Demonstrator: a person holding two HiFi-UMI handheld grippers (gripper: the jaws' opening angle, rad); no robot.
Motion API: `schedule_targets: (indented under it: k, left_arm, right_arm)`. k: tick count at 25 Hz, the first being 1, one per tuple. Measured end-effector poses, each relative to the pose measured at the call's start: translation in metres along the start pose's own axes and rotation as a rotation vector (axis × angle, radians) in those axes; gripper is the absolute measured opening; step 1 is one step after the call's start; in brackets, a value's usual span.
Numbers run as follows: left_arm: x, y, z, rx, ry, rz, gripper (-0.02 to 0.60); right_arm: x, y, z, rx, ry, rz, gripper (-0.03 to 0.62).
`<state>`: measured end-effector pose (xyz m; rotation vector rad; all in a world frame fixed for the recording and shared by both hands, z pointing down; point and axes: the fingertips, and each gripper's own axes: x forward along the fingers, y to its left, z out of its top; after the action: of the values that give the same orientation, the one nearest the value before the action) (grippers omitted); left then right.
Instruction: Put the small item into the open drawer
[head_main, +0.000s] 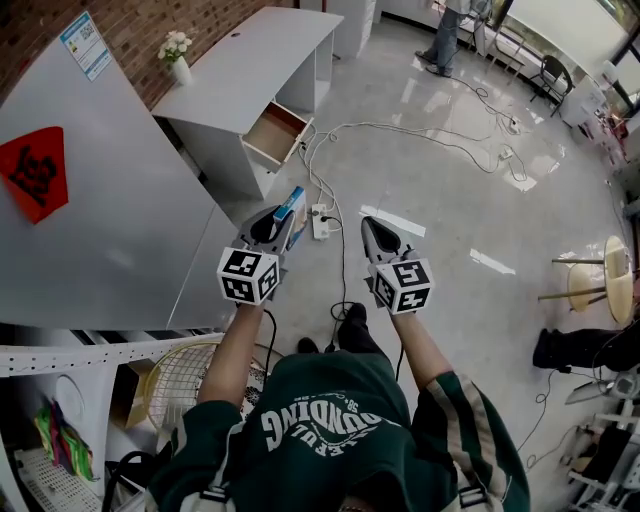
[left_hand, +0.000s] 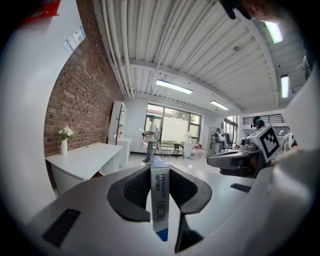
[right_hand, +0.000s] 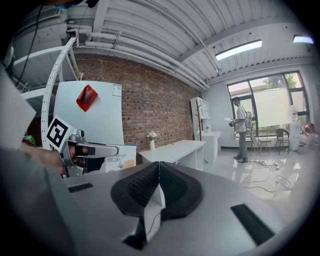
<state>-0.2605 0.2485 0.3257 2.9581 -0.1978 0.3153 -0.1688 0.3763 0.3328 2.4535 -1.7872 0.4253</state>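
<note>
- Pinching a box (left_hand: 160, 205) edge-on in the left gripper (left_hand: 160, 169), pads pressed flat against its two broad faces.
- White box with a blue end, sticking out forward past the jaw tips.
- Held in the air above the floor (head_main: 440, 190), well short of the drawer (head_main: 277, 132) and nearer the person than the desk (head_main: 255, 55).
- Right gripper (right_hand: 157, 172) pressed together, pad against pad, with nothing between.
- Both grippers carried side by side and apart, pointing forward and a little downward, marker cubes toward the person.
- Drawer pulled out from the desk's front, its wooden inside open to view.
- On the desk's far left end, by the brick wall (head_main: 150, 30), a vase (head_main: 179, 68) with white flowers.
- On the floor just ahead of the grippers, a power strip (head_main: 321, 221), with cables (head_main: 400, 128) trailing off across the room.
- To the left, a tall white panel (head_main: 110, 200) bearing a red sign (head_main: 35, 172).
- Far across the room, a person (head_main: 445, 35) standing.
</note>
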Motion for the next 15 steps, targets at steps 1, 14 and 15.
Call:
schedule_targets:
  k: [1,14,15]
  left_arm:
    - [0.004,0.0,0.0,0.0,0.002,-0.001,0.095]
    - [0.073,0.005,0.017,-0.015,0.013,0.034,0.095]
    - [0.077,0.004,0.017,-0.017,0.014,0.039,0.095]
  right_arm:
    - [0.002,-0.003,0.0,0.001,0.001,0.001,0.025]
    - [0.043,-0.058,0.019,-0.007,0.016,0.056,0.025]
    - [0.045,-0.062,0.019,-0.009,0.019,0.064,0.025]
